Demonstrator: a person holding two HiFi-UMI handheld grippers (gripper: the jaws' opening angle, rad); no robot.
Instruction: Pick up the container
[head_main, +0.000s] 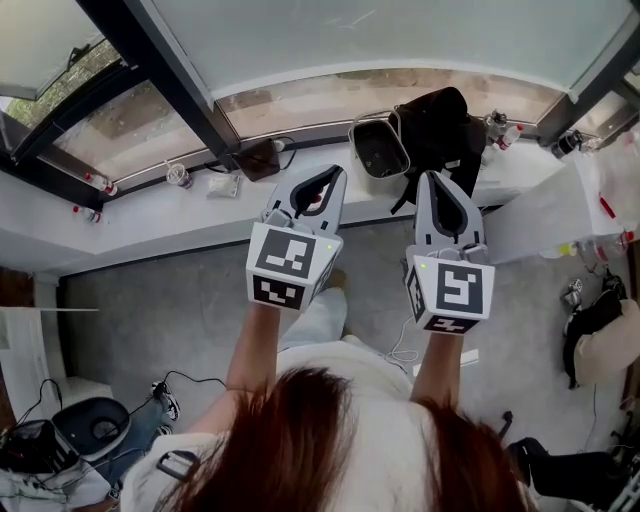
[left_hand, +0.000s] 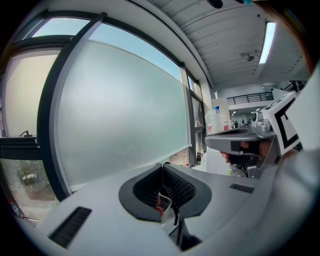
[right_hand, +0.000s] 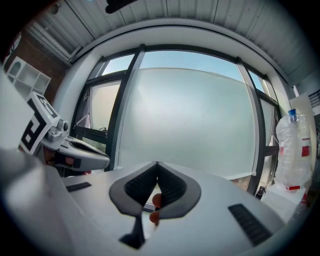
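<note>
I find left tongs (head_main: 333, 176) and right tongs (head_main: 431, 180) pressed together, empty. Grey-rimmed dark rectangular container (head_main: 380, 150) sits on the white counter (head_main: 150, 215) ahead. I must spread tongs before reaching its rim.

Object: a container (head_main: 379, 150), seen in the head view only.
Look: a rectangular tub with rounded corners, a pale grey rim and a dark inside.
Pose: set upright, open at the top.
Place: stood on the white counter (head_main: 180, 215) below the window, just beside a black bag (head_main: 440, 125).
Contents: cannot be made out.
</note>
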